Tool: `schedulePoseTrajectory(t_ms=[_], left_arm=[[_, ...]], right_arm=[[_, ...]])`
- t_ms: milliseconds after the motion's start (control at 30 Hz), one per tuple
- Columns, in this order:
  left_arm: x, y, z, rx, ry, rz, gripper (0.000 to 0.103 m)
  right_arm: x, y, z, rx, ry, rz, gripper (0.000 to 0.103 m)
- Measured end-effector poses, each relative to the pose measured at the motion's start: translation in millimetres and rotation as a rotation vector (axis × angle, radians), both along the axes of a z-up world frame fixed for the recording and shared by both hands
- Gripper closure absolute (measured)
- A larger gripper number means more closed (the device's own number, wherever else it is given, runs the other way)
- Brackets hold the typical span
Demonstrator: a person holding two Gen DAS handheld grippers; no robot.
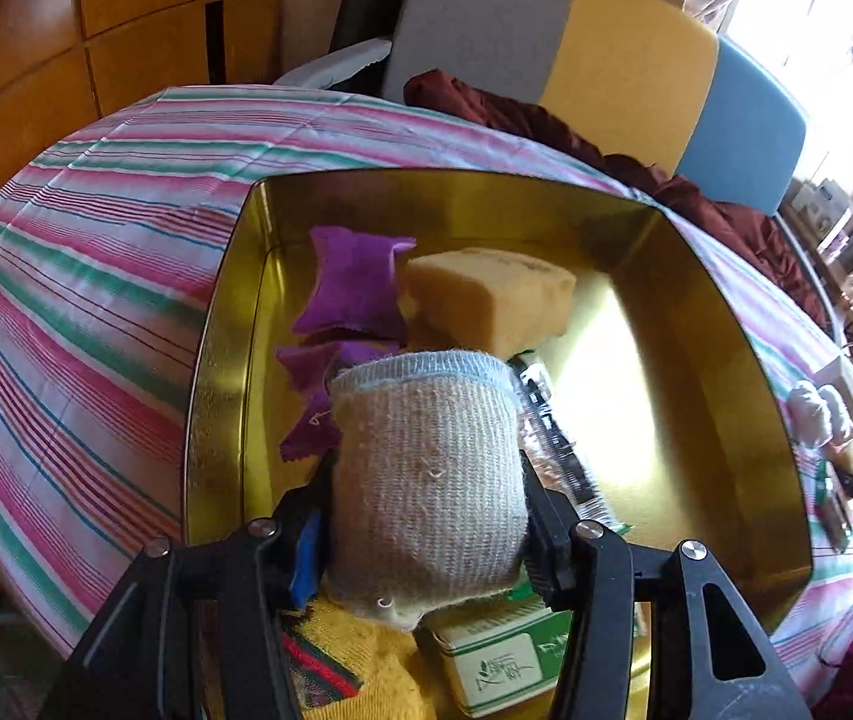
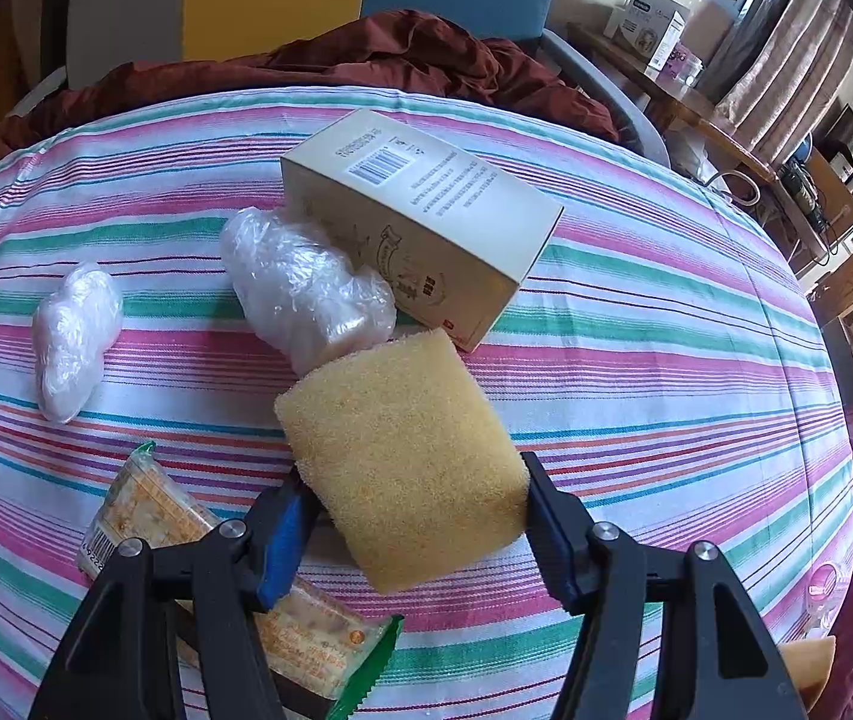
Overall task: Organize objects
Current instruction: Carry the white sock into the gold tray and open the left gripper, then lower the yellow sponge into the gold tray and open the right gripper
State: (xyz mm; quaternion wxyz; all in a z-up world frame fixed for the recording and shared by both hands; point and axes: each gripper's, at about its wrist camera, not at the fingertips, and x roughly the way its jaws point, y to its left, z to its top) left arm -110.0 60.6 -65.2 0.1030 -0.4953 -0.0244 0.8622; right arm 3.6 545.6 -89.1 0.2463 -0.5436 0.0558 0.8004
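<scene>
My left gripper [image 1: 426,474] is shut on a rolled grey sock with a blue cuff [image 1: 426,468] and holds it over the near end of a gold tin box [image 1: 726,324]. In the box lie purple cloth pouches [image 1: 354,282], a yellow sponge [image 1: 486,294], a dark packet [image 1: 552,438], a yellow knit item [image 1: 360,660] and a green-and-white carton [image 1: 498,654]. My right gripper [image 2: 414,492] is shut on a second yellow sponge [image 2: 402,456] above the striped tablecloth [image 2: 666,360].
On the cloth in the right wrist view lie a beige carton [image 2: 420,222], two plastic-wrapped bundles [image 2: 300,288] [image 2: 75,336] and a snack packet [image 2: 150,510]. A dark red cloth [image 2: 366,54] and a chair back [image 1: 606,60] stand at the far edge.
</scene>
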Motion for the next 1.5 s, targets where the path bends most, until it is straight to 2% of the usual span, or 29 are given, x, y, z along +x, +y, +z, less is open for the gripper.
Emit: schedulePoseTrajectory(t_ms=[67, 200, 267, 367, 700, 900, 1067, 1233, 1367, 1500], left_arm=[[0.8, 2.1, -3.1, -0.034, 0.02, -0.007, 0.049], [3.0, 0.3, -3.3, -0.023, 0.026, -0.003, 0.046], [4.9, 0.2, -4.1, -0.029, 0.027, -0.004, 0.04], [6.5, -2.0, 2.2, -0.029, 0.048, 0.01, 0.04], [50.2, -3.4, 51.2, -0.072, 0.241, 0.01, 0.038], [72.6, -4.4, 77.7, -0.103, 0.341, -0.022, 0.034], [79.3, -6.7, 83.8, -0.106, 0.361, -0.026, 0.034], [88.0, -6.4, 87.9, -0.124, 0.384, -0.021, 0.034], [94.9, -9.7, 88.5, -0.135, 0.397, -0.017, 0.033], [100.4, -15.3, 89.9, -0.156, 0.418, -0.01, 0.033]], right_arm=[[-0.5, -0.8, 0.0, 0.003, -0.002, 0.002, 0.039], [-0.5, -0.7, 0.0, 0.004, -0.002, 0.003, 0.039], [-0.6, -0.7, 0.0, 0.004, -0.002, 0.003, 0.039], [-0.6, -0.7, 0.0, 0.004, -0.002, 0.003, 0.039], [0.7, -4.1, 4.7, 0.019, -0.003, 0.004, 0.042], [12.3, -28.5, 43.9, 0.029, 0.123, 0.034, 0.042], [6.1, -80.3, 82.1, -0.019, 0.229, 0.132, 0.042], [-24.1, -174.2, 116.8, -0.068, 0.308, 0.36, 0.041], [-51.5, -251.1, 114.1, -0.12, 0.298, 0.528, 0.041], [-75.7, -306.8, 99.4, -0.154, 0.257, 0.617, 0.041]])
